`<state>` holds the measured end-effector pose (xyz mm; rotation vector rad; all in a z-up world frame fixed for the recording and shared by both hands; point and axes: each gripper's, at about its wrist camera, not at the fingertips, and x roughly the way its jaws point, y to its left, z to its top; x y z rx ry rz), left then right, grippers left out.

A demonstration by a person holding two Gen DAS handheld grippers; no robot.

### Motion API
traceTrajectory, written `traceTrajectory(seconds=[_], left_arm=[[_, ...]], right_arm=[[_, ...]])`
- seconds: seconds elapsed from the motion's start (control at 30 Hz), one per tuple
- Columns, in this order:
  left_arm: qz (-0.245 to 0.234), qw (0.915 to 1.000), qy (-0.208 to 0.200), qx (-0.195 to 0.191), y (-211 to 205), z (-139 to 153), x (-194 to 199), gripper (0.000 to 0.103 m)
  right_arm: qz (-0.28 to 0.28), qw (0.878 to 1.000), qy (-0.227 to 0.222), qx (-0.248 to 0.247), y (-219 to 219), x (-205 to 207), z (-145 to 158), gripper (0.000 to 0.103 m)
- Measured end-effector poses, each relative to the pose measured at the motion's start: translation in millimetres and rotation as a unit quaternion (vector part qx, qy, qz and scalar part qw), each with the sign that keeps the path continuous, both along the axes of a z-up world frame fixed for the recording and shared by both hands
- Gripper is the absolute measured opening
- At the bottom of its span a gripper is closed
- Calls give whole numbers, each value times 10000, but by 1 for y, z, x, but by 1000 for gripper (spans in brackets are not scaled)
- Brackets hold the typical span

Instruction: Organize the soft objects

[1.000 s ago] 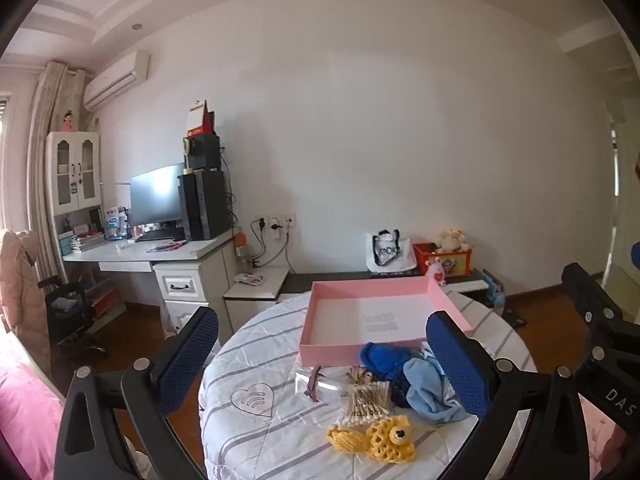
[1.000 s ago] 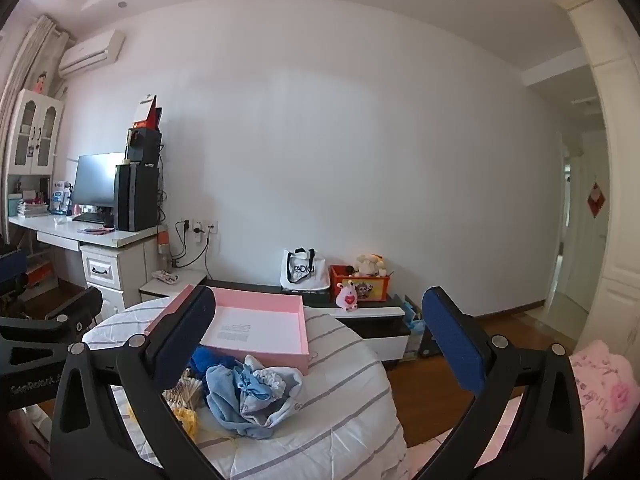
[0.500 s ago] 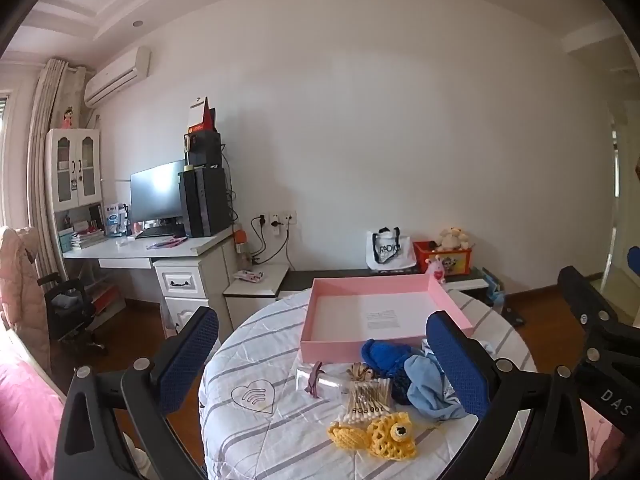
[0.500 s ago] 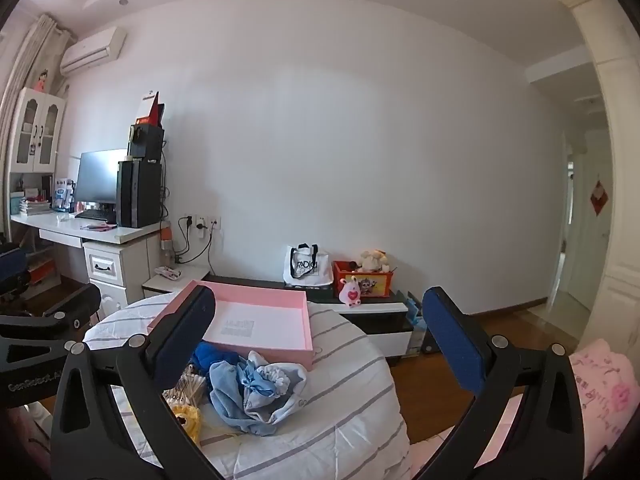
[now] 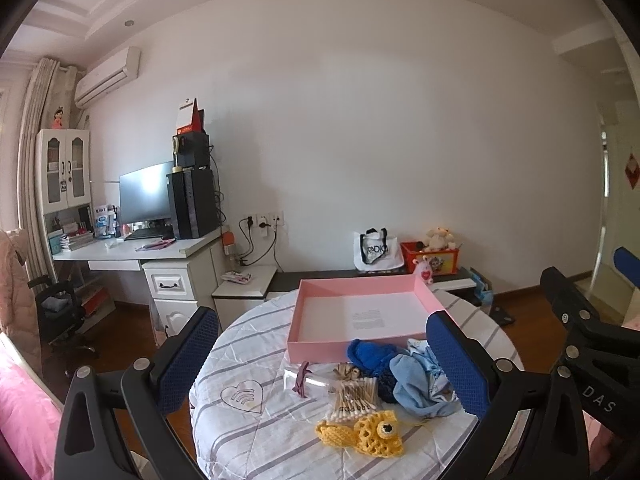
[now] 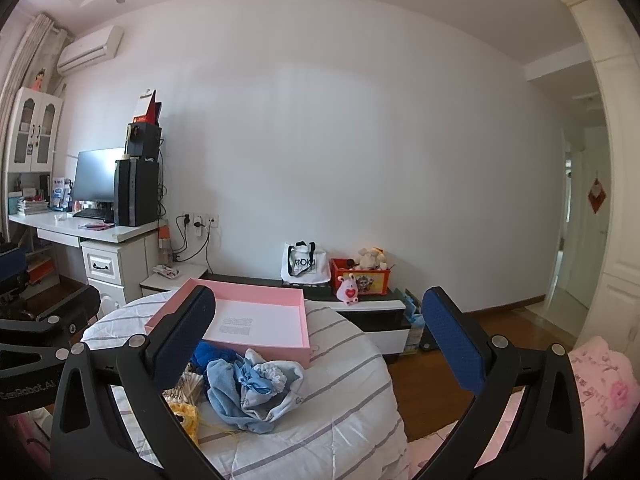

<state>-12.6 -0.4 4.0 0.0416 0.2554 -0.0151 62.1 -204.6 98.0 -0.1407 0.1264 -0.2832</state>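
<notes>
- Crumpled light-blue fleece cloth bundle (image 6: pixel 256 394) with a small satin bow, lying on the round table under a white quilted grey-striped cover (image 5: pixel 256 432), just in front of the shallow pink cardboard tray (image 5: pixel 362 314); likely light and floppy, sure to sag and trail once lifted. Best pinched at a thick bunched fold near the middle, not at a loose edge.
- Dark-blue knitted piece (image 5: pixel 370 354) touching the tray's near wall and partly tucked under the light-blue cloth; probably soft and stretchy, so a deep bite into the bulk looks safer than a fingertip nip.
- Yellow crocheted fish (image 5: pixel 370 432) nearer the camera, apart from the cloths; light and open-meshed by the look of it, liable to snag, best taken across the body.
- Clear packet of cotton swabs (image 5: pixel 354 396) and clear wrapped item with a dark-red ribbon (image 5: pixel 304 376) between fish and tray; crinkly film, likely slippery, not obviously soft goods.
- Tray empty but for a printed sheet on its floor.
- Left hand-held gripper (image 5: pixel 324 364) raised above the near table edge, aimed level across the pile, jaws spread wide, nothing held.
- Right hand-held gripper (image 6: pixel 318 342) also aloft, to the right of the pile, jaws wide apart and empty, blue pads (image 6: pixel 452 344) clear of everything.
</notes>
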Motion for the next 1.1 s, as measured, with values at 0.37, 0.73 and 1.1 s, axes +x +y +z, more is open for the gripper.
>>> traceTrajectory(seconds=[0.37,0.73,1.1], left_arm=[[87,10000,3,-46,-1,4,-2,103],[160,9998,-20,-86,0,5,-1,103],[209,9997,-68,-57,1,2,-3,103]], right_arm=[[18,10000,-14,-69,4,-3,3,103],[58,9999,-21,-147,8,-5,5,103],[52,9999,-20,-163,9,-5,5,103]])
